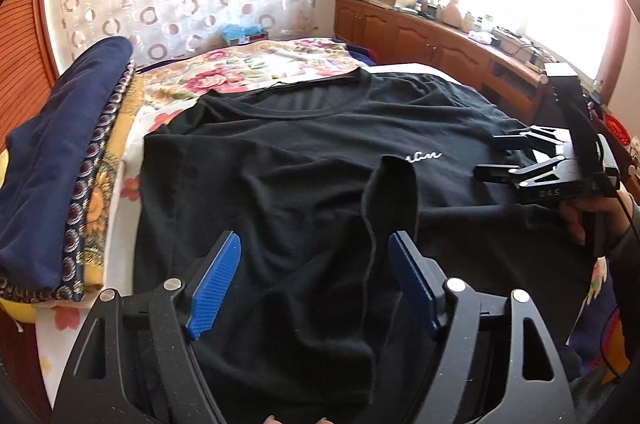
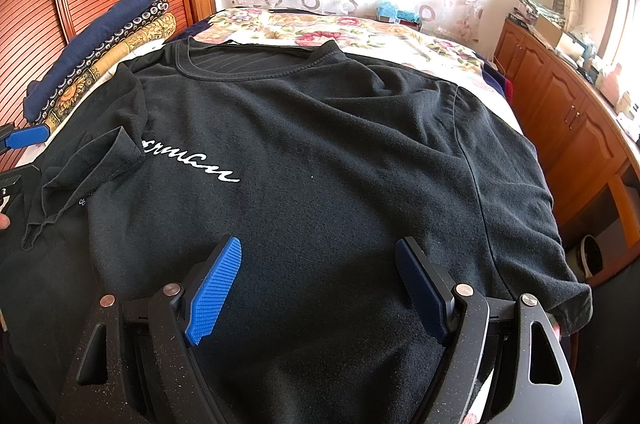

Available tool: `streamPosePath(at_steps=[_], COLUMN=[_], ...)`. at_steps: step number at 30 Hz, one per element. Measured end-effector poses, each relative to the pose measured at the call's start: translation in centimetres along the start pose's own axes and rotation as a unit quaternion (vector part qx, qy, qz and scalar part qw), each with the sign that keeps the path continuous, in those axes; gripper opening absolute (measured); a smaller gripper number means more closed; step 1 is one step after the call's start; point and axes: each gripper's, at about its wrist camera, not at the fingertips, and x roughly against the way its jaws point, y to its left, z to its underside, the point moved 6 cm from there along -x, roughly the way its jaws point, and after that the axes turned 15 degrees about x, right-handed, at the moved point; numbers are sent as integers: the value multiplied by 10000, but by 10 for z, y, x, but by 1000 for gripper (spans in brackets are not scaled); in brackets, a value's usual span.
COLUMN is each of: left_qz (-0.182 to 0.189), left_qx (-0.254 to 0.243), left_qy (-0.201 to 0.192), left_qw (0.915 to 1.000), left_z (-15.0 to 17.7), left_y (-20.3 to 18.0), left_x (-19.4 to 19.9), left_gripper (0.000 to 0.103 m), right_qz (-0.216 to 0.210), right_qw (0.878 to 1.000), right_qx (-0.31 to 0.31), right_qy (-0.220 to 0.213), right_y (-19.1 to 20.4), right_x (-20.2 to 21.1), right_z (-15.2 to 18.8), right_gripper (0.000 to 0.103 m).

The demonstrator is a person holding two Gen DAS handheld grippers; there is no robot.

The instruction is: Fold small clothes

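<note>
Blue ribbed pads of your left gripper (image 1: 314,252) stand spread, the black T-shirt (image 1: 304,128) sleeve's folded edge loose between them. Your right gripper (image 2: 320,258) gapes empty over soft knit; white script partly hidden.

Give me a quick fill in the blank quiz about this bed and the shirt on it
1. The T-shirt spread on the bed is ____ in colour.
2. The script lettering on its chest is ____.
3. The left sleeve is folded in over the shirt's ____.
4. The pads on the right gripper are ____.

Missing words: black; white; front; blue
</note>
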Motion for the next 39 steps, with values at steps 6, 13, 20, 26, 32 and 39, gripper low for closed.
streamPosePath(at_steps=[6, 13, 20, 26, 32, 39], left_qz=[-180, -288, -402, -445, -449, -426], left_qx=[230, 473, 647, 751, 665, 597], left_qy=[-73, -251, -350, -299, -246, -170], left_qw=[9995, 9981, 9965, 9957, 9965, 9972], left_z=[5, 13, 20, 24, 30, 33], left_y=[18, 37, 53, 58, 53, 43], left_x=[11, 30, 43, 38, 33, 26], left_gripper=[77, 77, 77, 77, 77, 77], right_qz=[-10, -433, -766, -583, -543, -487], right_qw=[9994, 9947, 9929, 9964, 9980, 9986], right_qx=[-116, 189, 377, 448, 312, 181], right_qy=[-338, -912, -830, -415, -120, -132], right_y=[6, 58, 107, 108, 87, 78], right_x=[17, 41, 5, -30, -26, -3], right_z=[-9, -57, -95, -108, -82, -60], right_gripper=[81, 81, 81, 81, 81, 81])
